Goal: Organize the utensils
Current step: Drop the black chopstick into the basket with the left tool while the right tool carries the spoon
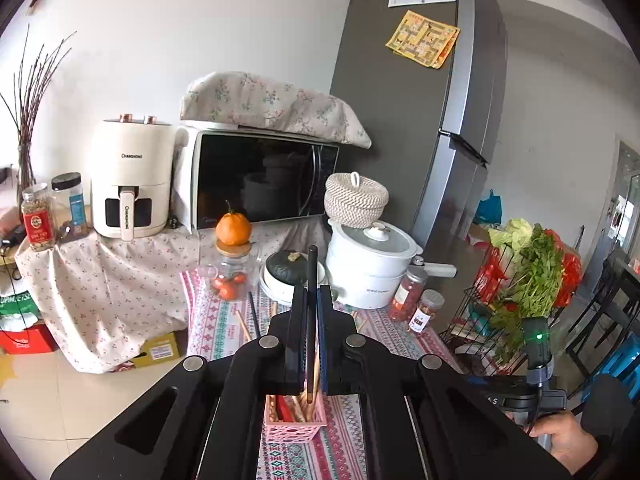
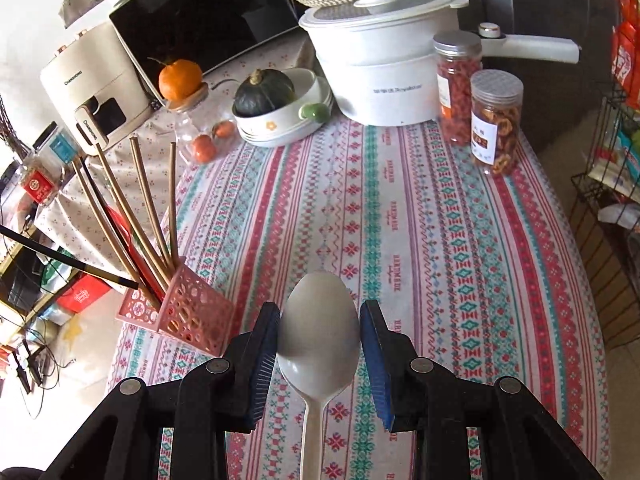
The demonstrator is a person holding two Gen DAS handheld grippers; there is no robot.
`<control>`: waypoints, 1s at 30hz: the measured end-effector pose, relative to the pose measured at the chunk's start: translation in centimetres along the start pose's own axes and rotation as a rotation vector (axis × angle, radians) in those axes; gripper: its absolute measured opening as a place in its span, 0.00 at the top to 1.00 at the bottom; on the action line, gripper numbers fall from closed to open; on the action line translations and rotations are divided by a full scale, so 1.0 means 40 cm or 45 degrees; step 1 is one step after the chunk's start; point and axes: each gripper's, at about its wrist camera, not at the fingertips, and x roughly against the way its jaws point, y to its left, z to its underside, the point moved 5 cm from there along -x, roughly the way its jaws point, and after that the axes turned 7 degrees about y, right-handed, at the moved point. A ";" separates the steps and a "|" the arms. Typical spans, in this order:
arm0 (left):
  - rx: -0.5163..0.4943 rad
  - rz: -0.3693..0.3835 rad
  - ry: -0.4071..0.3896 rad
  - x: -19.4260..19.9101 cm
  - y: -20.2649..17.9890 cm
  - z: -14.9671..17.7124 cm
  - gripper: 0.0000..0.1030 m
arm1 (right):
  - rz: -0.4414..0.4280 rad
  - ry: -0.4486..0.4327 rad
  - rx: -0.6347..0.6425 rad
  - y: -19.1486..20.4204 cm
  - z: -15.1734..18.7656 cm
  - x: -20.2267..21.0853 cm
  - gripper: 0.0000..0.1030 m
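My left gripper (image 1: 312, 290) is shut on a black chopstick (image 1: 312, 268) that sticks up past its fingertips, above the pink basket (image 1: 296, 420). That same chopstick (image 2: 68, 258) comes in from the left in the right wrist view, its tip near the basket (image 2: 192, 312). The basket stands at the table's left edge and holds several wooden chopsticks (image 2: 140, 208) and something red. My right gripper (image 2: 320, 308) is shut on the bowl of a white spoon (image 2: 320, 328), held above the patterned tablecloth (image 2: 440, 240) with its handle pointing back toward me.
At the back of the table are a white pot (image 2: 380, 60), two lidded jars (image 2: 496, 120), a bowl with a dark squash (image 2: 264, 92) and a glass jar topped by an orange (image 2: 180, 78). Behind them are a microwave (image 1: 260, 176), an air fryer (image 1: 132, 180) and a fridge (image 1: 400, 100). A wire rack with greens (image 1: 528, 280) stands on the right.
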 end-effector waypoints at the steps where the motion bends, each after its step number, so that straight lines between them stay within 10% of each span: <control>1: 0.001 -0.012 0.015 -0.015 0.008 0.005 0.96 | -0.003 -0.004 -0.001 0.004 -0.003 -0.002 0.65; 13: 0.034 -0.070 0.302 -0.229 0.052 0.082 0.96 | -0.059 -0.135 0.002 0.075 -0.023 0.010 0.65; 21: 0.081 -0.030 0.303 -0.282 0.077 0.089 0.94 | -0.078 -0.206 0.036 0.129 -0.026 0.004 0.65; 27: 0.068 -0.029 0.305 -0.262 0.077 0.094 0.56 | -0.092 -0.308 0.029 0.160 -0.027 0.013 0.65; 30: 0.068 -0.015 0.329 -0.251 0.080 0.099 0.54 | -0.079 -0.385 0.033 0.186 -0.028 0.020 0.65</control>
